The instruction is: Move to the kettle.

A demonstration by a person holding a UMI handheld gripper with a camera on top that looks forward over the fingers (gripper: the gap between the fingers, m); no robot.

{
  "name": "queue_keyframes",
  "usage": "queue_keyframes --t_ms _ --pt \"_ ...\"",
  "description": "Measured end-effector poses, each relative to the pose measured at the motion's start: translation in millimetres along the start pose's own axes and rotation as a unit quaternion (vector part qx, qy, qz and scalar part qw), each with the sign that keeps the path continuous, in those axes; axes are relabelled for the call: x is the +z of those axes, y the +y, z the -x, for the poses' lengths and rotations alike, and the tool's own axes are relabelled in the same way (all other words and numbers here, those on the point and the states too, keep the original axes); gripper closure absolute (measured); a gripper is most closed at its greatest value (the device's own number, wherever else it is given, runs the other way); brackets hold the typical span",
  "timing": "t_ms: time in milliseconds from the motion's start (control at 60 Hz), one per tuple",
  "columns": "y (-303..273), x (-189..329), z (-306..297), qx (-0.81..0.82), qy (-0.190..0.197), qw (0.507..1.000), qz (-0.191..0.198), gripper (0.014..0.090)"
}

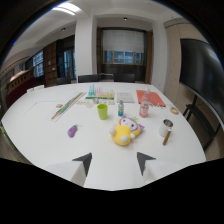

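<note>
Gripper jaws wide open, empty; steer right past plush toy toward kettle, staying above worktop.

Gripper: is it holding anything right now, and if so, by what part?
Nothing is held. The gripper is open over bare table, the yellow plush toy lying beyond its fingertips.

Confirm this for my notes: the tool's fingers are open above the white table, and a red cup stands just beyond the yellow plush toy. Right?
Not quite: the gripper view shows a green cup, not a red one. The rest holds: the tool has its fingers open above the white table, and the cup stands beyond the yellow plush toy.
</note>
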Motion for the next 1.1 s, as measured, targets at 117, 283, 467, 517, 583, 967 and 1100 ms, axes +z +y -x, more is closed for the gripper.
queue_keyframes --t_ms 117,283,467,517,583,967,1100 --pt "5.5 2.4 -12.7 -0.007 0.009 1.000 0.009 0.0190" --pt "38.4 -13.3 -63.9 -0.009 0.027 0.999 0.029 0.0194" --pt "65.8 -5.6 -160.4 -0.012 0.060 0.997 0.045 0.0189" --pt "67.7 5.9 -187.8 -0.012 0.068 0.997 0.047 0.0191" --pt "65.5 25.1 -221.0 -0.011 0.074 0.996 0.050 0.0193" --pt "24.0 180.5 -319.9 -0.003 0.060 0.997 0.048 0.0195" --pt "21.4 207.6 -324.6 0.010 0.052 0.997 0.059 0.0195"
